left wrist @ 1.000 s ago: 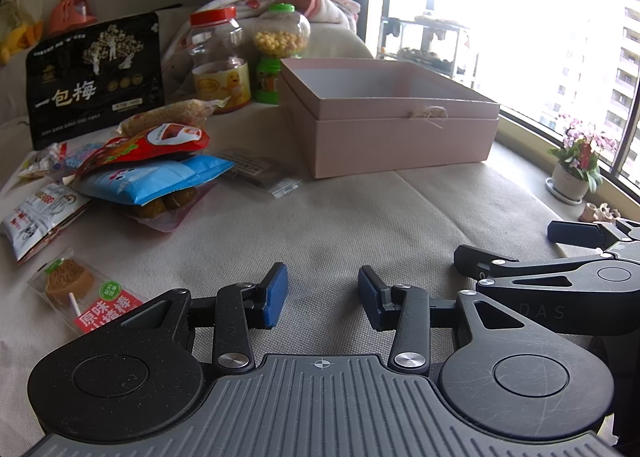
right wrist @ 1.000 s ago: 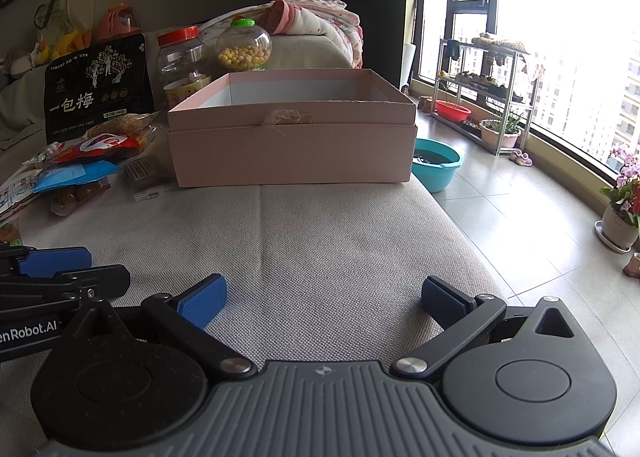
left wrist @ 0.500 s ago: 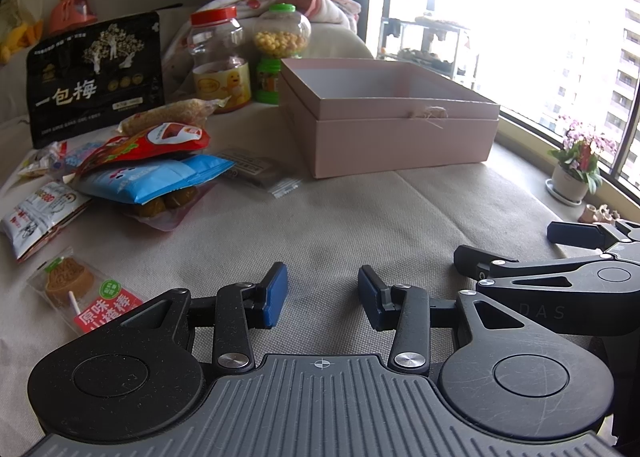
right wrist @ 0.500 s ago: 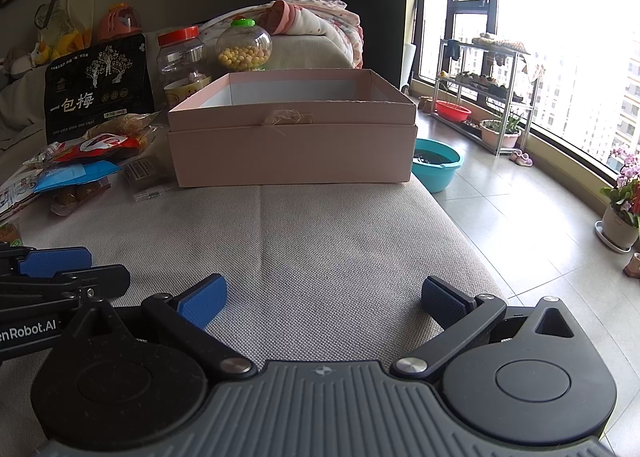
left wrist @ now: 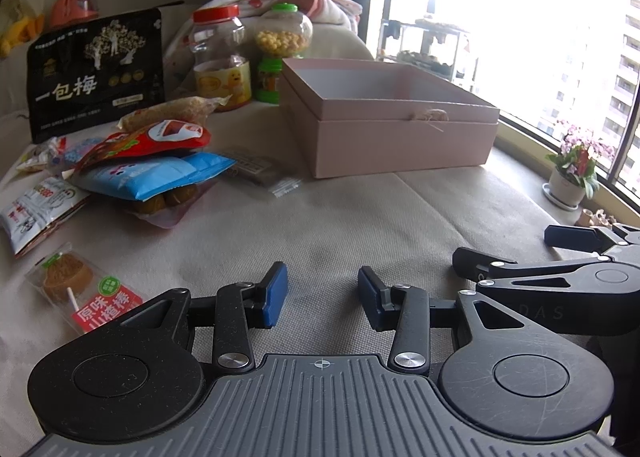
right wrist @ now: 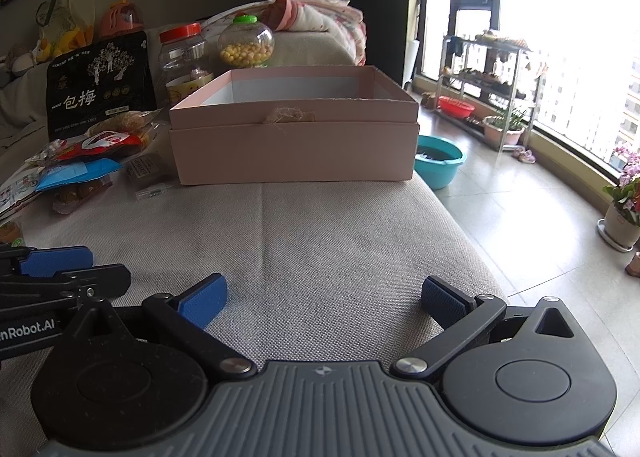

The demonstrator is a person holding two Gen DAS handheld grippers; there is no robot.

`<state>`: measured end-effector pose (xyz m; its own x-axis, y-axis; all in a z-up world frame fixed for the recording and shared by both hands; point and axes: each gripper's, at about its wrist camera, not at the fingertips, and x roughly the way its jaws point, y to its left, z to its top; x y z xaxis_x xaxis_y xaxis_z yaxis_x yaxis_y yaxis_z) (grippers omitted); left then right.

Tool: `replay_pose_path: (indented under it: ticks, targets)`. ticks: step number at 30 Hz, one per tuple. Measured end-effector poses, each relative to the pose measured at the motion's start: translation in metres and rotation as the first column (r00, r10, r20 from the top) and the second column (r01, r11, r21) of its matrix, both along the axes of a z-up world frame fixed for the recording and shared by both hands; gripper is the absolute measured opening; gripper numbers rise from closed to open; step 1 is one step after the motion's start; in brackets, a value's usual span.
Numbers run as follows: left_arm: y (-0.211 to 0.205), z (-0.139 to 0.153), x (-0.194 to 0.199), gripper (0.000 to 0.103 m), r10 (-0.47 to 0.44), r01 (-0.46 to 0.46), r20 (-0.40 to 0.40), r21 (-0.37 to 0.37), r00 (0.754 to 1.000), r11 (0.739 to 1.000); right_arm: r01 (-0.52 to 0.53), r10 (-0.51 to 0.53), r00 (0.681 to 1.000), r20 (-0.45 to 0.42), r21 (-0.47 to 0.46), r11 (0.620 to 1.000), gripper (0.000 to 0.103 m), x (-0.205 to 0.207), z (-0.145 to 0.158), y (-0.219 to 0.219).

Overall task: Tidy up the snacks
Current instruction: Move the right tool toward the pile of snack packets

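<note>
An open, empty pink box [left wrist: 400, 125] [right wrist: 294, 145] stands on the beige cushion. Left of it lies a heap of snack packets: a red pouch [left wrist: 156, 139], a blue pouch [left wrist: 156, 175], a black plum bag [left wrist: 96, 69] and a hawthorn lollipop packet [left wrist: 86, 293]. Two jars stand behind, one with a red lid [left wrist: 220, 57], one with a green lid [left wrist: 282, 41]. My left gripper [left wrist: 322, 295] hovers low over bare cushion, jaws partly apart, nothing between them. My right gripper [right wrist: 322, 297] is open wide beside it, holding nothing.
The cushion's right edge drops to a tiled floor with a teal basin [right wrist: 438, 161], a plant rack [right wrist: 484, 97] and a potted flower [left wrist: 572, 169] by the window. Bare cushion lies between the grippers and the box. Folded bedding [right wrist: 320, 15] sits at the back.
</note>
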<state>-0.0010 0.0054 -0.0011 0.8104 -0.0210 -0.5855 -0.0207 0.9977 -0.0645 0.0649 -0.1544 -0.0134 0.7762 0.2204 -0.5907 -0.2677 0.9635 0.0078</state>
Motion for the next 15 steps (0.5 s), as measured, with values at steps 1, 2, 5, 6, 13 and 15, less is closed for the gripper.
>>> replay_pose_path:
  ticks: [1,2,5,6,13,15]
  targets:
    - [-0.001,0.000,0.000,0.045,-0.001,0.001,0.000,0.009,1.000,1.000,-0.018,0.018,0.999,-0.026,0.008,1.000,0.103,0.002,0.002,-0.002]
    - [-0.002,0.000,0.000,0.045,-0.004,0.004,-0.001,0.021,1.000,1.000,-0.033,0.034,0.998,-0.051,0.017,0.999,0.103,0.005,0.003,-0.003]
    - [-0.005,0.001,-0.001,0.045,-0.015,0.016,-0.007,0.042,1.000,0.999,-0.068,0.070,0.991,-0.113,0.021,0.997,0.103,0.007,0.008,-0.006]
    - [-0.003,0.002,0.000,0.044,-0.021,0.022,-0.012,0.034,1.000,0.999,-0.081,0.082,0.988,-0.128,0.010,0.997,0.103,0.007,0.010,-0.005]
    - [0.032,0.018,0.008,0.029,-0.043,0.025,-0.155,-0.115,0.987,0.993,-0.077,0.072,0.989,-0.128,-0.036,0.996,0.103,0.004,0.009,0.002]
    - [0.050,0.025,0.005,0.029,-0.062,0.030,-0.174,-0.183,0.983,0.983,-0.081,0.073,0.989,-0.132,-0.056,0.995,0.103,0.004,0.010,0.006]
